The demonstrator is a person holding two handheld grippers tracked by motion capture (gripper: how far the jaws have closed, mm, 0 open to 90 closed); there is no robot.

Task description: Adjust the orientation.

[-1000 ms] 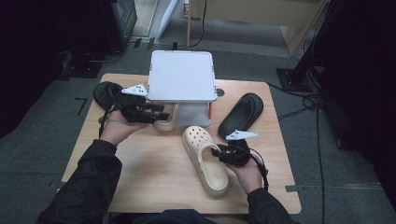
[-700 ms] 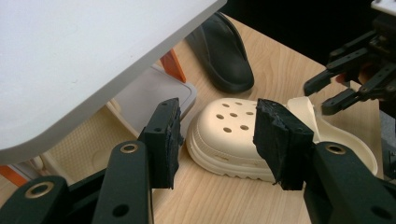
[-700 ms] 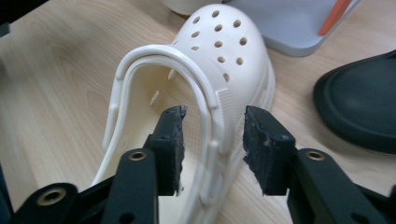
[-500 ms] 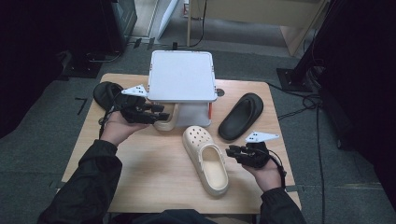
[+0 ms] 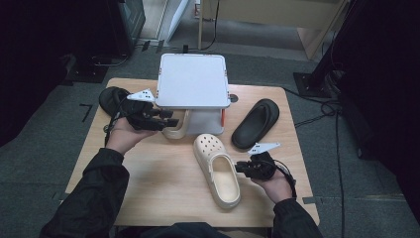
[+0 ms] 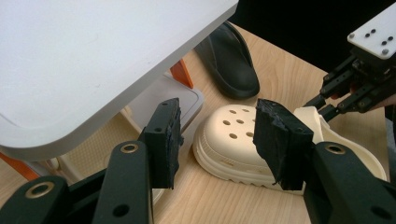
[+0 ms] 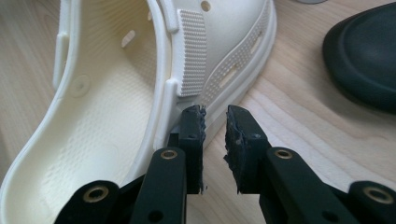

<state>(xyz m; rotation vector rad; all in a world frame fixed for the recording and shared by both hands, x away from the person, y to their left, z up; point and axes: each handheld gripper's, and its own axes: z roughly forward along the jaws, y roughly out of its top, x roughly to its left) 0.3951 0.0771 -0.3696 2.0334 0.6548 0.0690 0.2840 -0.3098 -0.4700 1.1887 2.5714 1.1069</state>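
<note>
Far left corner of the desk (image 5: 148, 198): a black shoe (image 5: 110, 97), partly hidden behind the left hand. Left tool (image 5: 166, 119) hangs near the left edge, jaws standing open with nothing between them, aimed at the gap under the white stand (image 5: 192, 79). A second cream clog (image 5: 177, 130) sits under that stand, only partly visible.

Centre of the desk: the cream clog (image 5: 218, 168), sole down, toe toward the far edge, heel toward the near edge. To its right, near the far right corner, a black sandal (image 5: 256, 123) lies well apart from it.

Right tool (image 7: 215, 126), toward the near right corner, sits just beside the clog's outer sidewall. Its jaws have just been closing and now stand a narrow gap apart; nothing is between them and neither pad presses on the clog.

Handling, as judged: the clog looks like moulded foam, light, springy, with a dull surface that should not slip. It would flex under a pinch rather than crack. Best hold appears to be the collar rim or the strap (image 7: 190, 51) at its textured end; the thick sole gives no edge to pinch.

Markings: no brand, label or writing can be read on any item.
</note>
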